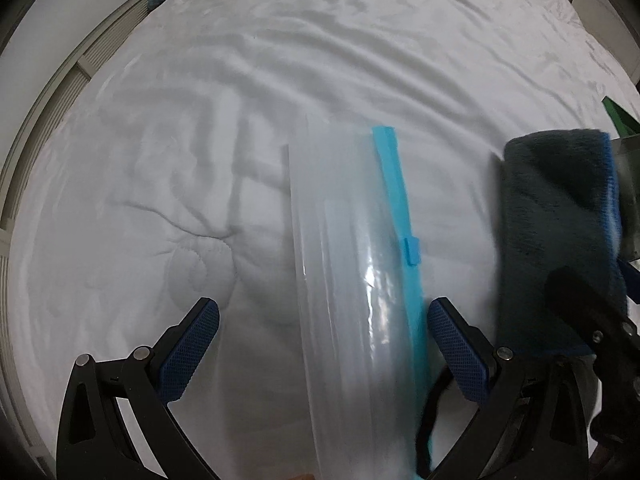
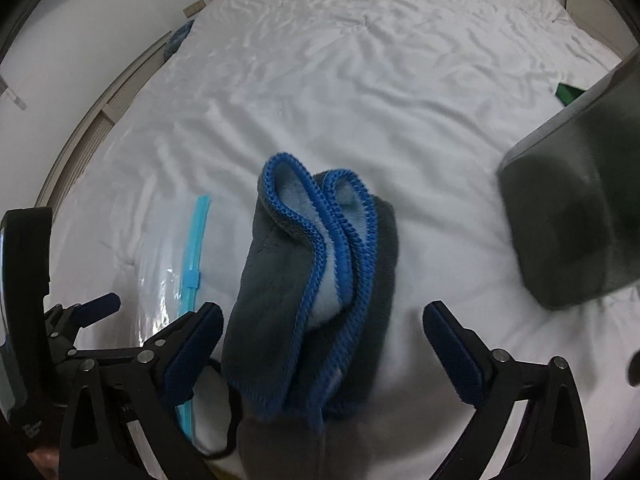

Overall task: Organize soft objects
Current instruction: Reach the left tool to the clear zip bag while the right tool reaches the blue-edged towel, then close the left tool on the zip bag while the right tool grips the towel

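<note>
Here, through your left wrist camera, the left tool stands wide apart over the white bed, a clear zip bag with a turquoise zipper strip lying between its fingers; the folded grey towel rests just right of the bag. Through your right wrist camera, the right tool also gapes wide, empty, the blue-edged towel between its fingers on the bed, the bag just beside it and a dark grey box at right.

Hand-held gripper: black frame, blue textured pads, silver screws.
</note>
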A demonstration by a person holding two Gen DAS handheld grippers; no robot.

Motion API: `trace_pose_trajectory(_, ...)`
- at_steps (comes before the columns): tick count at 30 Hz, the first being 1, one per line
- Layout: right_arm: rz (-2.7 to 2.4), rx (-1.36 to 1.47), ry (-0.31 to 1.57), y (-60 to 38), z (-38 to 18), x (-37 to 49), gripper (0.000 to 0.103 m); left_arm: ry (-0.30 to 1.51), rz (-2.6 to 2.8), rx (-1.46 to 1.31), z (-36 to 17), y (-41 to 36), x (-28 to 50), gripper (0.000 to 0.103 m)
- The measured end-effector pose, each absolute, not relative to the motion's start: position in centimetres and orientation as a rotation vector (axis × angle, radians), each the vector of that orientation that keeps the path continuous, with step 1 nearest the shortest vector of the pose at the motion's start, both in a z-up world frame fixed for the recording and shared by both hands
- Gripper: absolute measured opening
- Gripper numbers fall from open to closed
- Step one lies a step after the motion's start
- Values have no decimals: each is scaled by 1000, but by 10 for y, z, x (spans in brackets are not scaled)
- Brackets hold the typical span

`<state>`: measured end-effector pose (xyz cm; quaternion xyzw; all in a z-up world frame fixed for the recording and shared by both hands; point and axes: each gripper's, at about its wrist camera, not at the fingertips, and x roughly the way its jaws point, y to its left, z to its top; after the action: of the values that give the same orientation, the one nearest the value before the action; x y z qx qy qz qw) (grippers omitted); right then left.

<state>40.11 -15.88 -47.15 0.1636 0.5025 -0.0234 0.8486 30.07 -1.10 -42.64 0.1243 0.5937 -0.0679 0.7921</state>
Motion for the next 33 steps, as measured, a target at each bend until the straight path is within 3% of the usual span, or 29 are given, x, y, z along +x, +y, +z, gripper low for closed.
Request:
trace_pose_trajectory(14,-50,329,1116,-137,-514,425,91,1323,-133,275,-451,-24,307,102)
trace_pose_trajectory(23,-24,310,1132,-124,-521,436,70,1331,-124,283,-460,-28,309,102)
trace_pose_trajectory(28,-9,325,1140,-122,-518,437,53,1326,-115,286,-466,-24,313,102)
trace_pose_trajectory(33,-1,327,1144,-131,-511,427,47,1320,-118,287,-466,-26,309,100)
